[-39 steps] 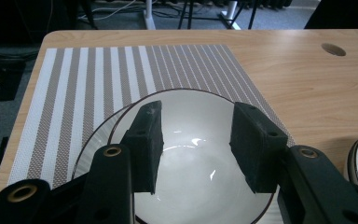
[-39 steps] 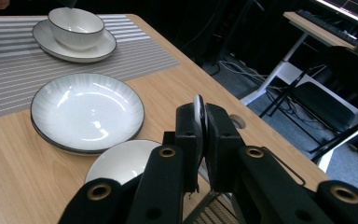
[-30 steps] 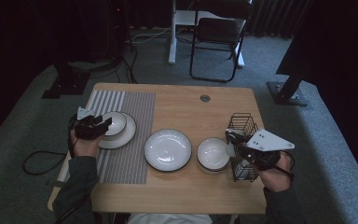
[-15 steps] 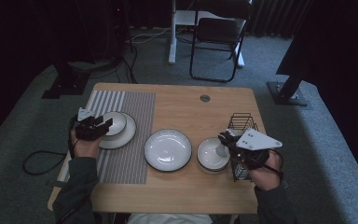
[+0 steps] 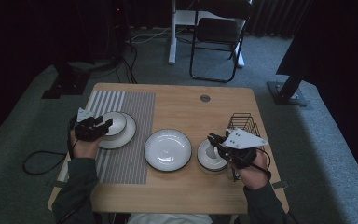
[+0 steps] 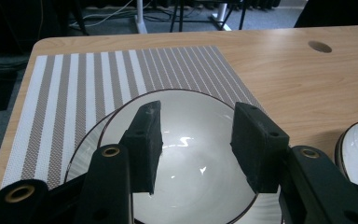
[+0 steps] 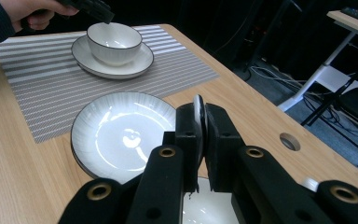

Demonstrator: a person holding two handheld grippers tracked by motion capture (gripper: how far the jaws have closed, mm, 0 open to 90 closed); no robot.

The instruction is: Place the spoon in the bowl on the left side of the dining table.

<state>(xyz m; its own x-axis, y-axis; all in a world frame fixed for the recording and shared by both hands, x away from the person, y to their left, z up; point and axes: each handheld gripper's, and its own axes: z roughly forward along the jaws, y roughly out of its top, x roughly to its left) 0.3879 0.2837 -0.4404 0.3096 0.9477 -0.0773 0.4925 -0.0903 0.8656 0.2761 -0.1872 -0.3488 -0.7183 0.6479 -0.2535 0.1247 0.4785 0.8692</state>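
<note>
The person's left hand (image 5: 85, 145) holds the black two-jaw left gripper (image 5: 103, 125) level and pointing toward the table's right side, jaws standing apart with nothing pressed between the pads. The right hand (image 5: 254, 169) holds the black right gripper (image 5: 213, 141) with its grey three-cornered top plate, pointing left; its jaws are closed, pinching a thin white rim.

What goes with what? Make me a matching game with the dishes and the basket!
Things:
1 deep bowl
2 big plate
3 small dish
4 wire basket

Places:
A at the table's right edge
B rim pinched by the right tongs
C on a saucer on the striped mat
D alone on bare wood in the middle

Pairs: 1-C, 2-D, 3-B, 4-A
</note>
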